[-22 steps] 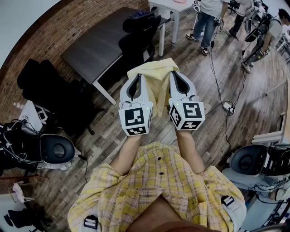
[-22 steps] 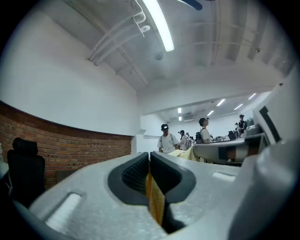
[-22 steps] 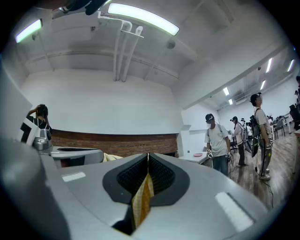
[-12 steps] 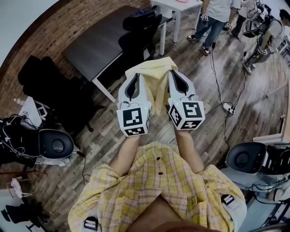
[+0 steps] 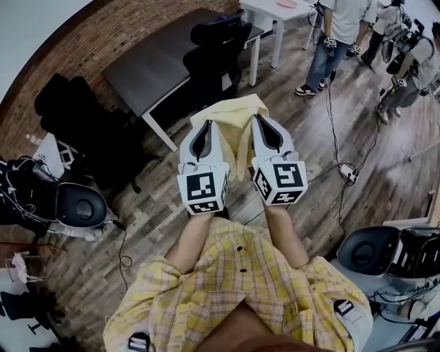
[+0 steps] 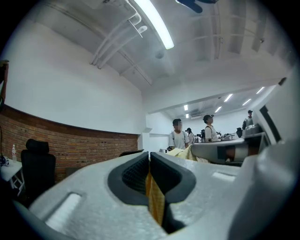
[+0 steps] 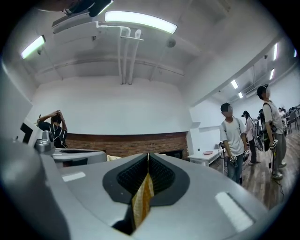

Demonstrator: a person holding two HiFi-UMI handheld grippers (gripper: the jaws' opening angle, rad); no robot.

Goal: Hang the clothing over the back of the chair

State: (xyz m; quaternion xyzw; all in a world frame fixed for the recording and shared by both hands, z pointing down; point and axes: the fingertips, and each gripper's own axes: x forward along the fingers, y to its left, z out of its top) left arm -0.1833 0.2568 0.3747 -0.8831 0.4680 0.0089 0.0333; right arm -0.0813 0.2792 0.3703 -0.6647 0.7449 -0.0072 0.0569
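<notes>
A pale yellow garment (image 5: 236, 122) hangs between my two grippers, held up in front of me above the wooden floor. My left gripper (image 5: 208, 125) is shut on its left edge, and yellow cloth (image 6: 155, 199) shows pinched between the pads. My right gripper (image 5: 257, 119) is shut on the right edge, with a strip of the cloth (image 7: 142, 201) between its pads. Both grippers point level, side by side. A black office chair (image 5: 214, 56) stands just beyond the garment, pushed up to a dark table (image 5: 148, 69). The garment's lower part is hidden behind the grippers.
More black chairs (image 5: 86, 127) stand at the left by the brick wall. A white table (image 5: 271, 14) and several standing people (image 5: 337, 38) are at the back right. A cable with a power strip (image 5: 348, 172) lies on the floor. Equipment (image 5: 81, 208) sits at both sides.
Both grippers keep their hold on the garment and stay side by side. The table and chair have shifted slightly in the head view, and the people at the back have moved right.
</notes>
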